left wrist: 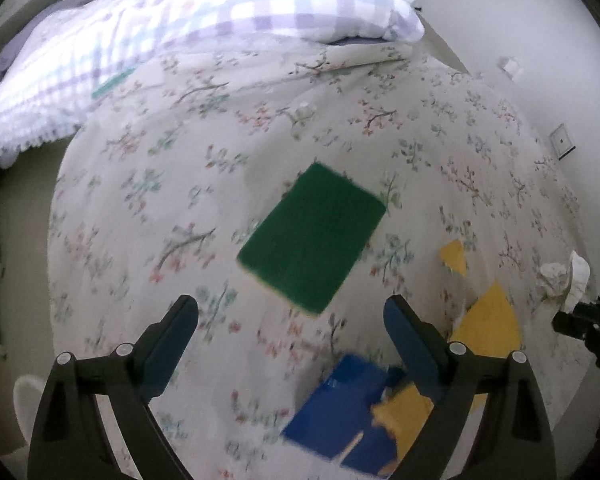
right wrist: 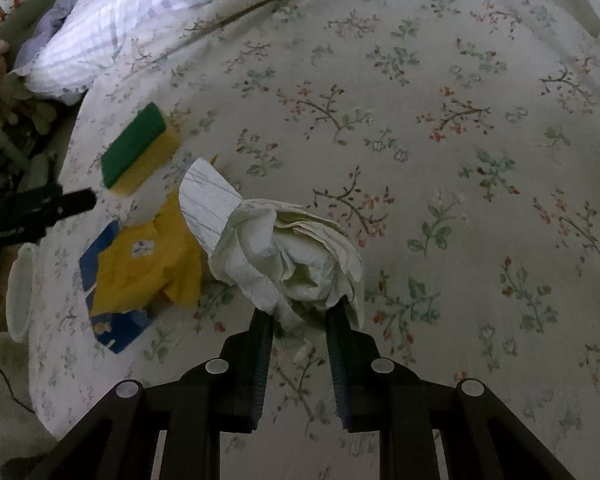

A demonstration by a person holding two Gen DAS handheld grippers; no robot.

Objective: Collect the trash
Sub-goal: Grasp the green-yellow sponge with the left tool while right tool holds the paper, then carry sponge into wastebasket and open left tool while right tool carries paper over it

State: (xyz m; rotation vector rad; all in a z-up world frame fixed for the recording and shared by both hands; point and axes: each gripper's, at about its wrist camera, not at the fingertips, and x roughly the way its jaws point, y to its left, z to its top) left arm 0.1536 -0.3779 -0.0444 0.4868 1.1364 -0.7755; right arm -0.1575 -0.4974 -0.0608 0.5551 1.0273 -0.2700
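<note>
A bed (right wrist: 440, 92) with a flowered cover fills both views, a checked pillow (left wrist: 204, 24) at its head.

The right gripper (right wrist: 299, 316) has its jaws clamped on a wad of crumpled paper (right wrist: 288, 256), held just above the cover; one flat lined flap sticks out to the left. In the left wrist view the same wad shows at the far right edge, at the tip of the right gripper.

Just beside it lies a torn yellow-and-blue wrapper (right wrist: 140, 268), flat on the cover. Beyond that sits a sponge (left wrist: 312, 236), green face up, yellow underneath.

The left gripper (left wrist: 292, 316) hangs over the near end of the sponge, jaws wide apart and empty, the wrapper right under its right finger.

The jaws seem to pinch only the wad's lower folds, so a quick swing could shake it loose. The loose flap might also snag. The wrapper is thin and lies flat on soft fabric: closing on it may pinch the cover too, or let it slide away.
</note>
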